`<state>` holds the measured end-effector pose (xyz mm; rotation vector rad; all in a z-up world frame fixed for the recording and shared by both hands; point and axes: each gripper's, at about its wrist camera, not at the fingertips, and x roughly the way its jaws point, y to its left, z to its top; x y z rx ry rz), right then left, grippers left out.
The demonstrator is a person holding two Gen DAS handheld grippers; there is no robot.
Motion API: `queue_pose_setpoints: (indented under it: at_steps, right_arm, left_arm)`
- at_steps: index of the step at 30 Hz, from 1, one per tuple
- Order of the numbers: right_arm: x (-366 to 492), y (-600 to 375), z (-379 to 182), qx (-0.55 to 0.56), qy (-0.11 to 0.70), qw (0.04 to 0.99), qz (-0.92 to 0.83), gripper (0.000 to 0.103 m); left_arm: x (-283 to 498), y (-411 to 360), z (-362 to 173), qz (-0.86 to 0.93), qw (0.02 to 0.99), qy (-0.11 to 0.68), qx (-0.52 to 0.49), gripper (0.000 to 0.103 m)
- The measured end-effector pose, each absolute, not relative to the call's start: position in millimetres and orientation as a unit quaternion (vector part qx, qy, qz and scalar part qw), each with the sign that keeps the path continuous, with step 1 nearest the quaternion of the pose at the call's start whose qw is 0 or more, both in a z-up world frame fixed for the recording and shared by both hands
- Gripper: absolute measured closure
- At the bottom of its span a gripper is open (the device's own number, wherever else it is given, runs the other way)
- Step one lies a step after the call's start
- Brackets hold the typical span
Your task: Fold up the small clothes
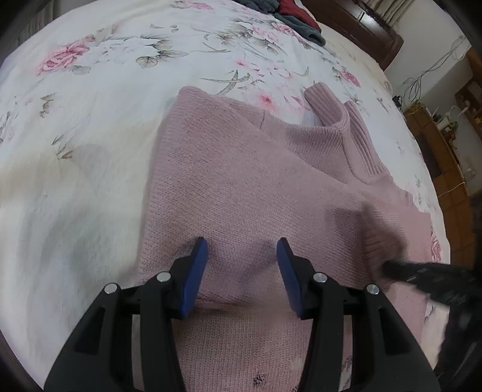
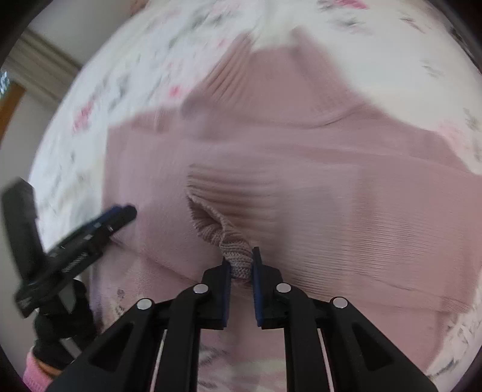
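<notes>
A pink knit turtleneck sweater (image 1: 241,181) lies on the flowered bedspread (image 1: 99,90), with its ribbed collar (image 1: 346,129) at the upper right. My left gripper (image 1: 242,251) hovers open just over the sweater's body, nothing between its blue pads. In the right wrist view my right gripper (image 2: 242,262) is shut on the ribbed sleeve cuff (image 2: 238,259), and the sleeve (image 2: 271,193) is drawn across the sweater (image 2: 361,169). The left gripper (image 2: 120,214) shows at the left there, blurred. In the left wrist view the right gripper (image 1: 388,268) appears as a dark blur at the right.
Dark grey and red clothes (image 1: 289,15) are piled at the far end of the bed. A wooden headboard (image 1: 361,30) and a wooden cabinet (image 1: 446,156) with cables stand on the right. A hand in a black glove with a pink cuff (image 2: 39,368) holds the left gripper.
</notes>
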<state>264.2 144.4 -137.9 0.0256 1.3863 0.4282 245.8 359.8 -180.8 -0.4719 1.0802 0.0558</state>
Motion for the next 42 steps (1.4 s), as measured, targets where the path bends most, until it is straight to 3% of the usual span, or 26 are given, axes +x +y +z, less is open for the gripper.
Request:
queue_pose_setpoints:
  at_steps: [5,11,19,23,28,32,42]
  right_arm:
    - [271,79,-112,0.084,0.619,0.76,0.181,0.091]
    - [276,1,-93,0.097,0.605,0.777,0.141,0.091]
    - [274,-63,-125,0.091,0.632,0.765,0.084,0.09]
    - [271,-79,-139,0.095,0.641,0.758,0.072,0.09]
    - [263,-78,-105,0.047,0.595,0.801,0.044,0.085]
    - [270,-59,-95,0.063,0.586,0.802,0.097,0.084]
    - [271,-66,-145,0.08,0.616,0.775,0.113,0.088]
  left_arm:
    - [246,359,-181,0.03,0.831,0.511,-0.218,0.055]
    - [247,355,-181,0.035,0.833,0.513,-0.203,0.055]
    - [248,353,-181,0.038,0.833,0.517,-0.195,0.055]
    - [249,352,-180,0.037,0.831,0.522,-0.19,0.055]
    - [251,337,-152,0.067,0.841,0.514,-0.152,0.055]
    - [260,312,-136,0.039,0.854,0.501,-0.132,0.047]
    - [268,306,-176,0.02,0.839,0.532,-0.111,0.048]
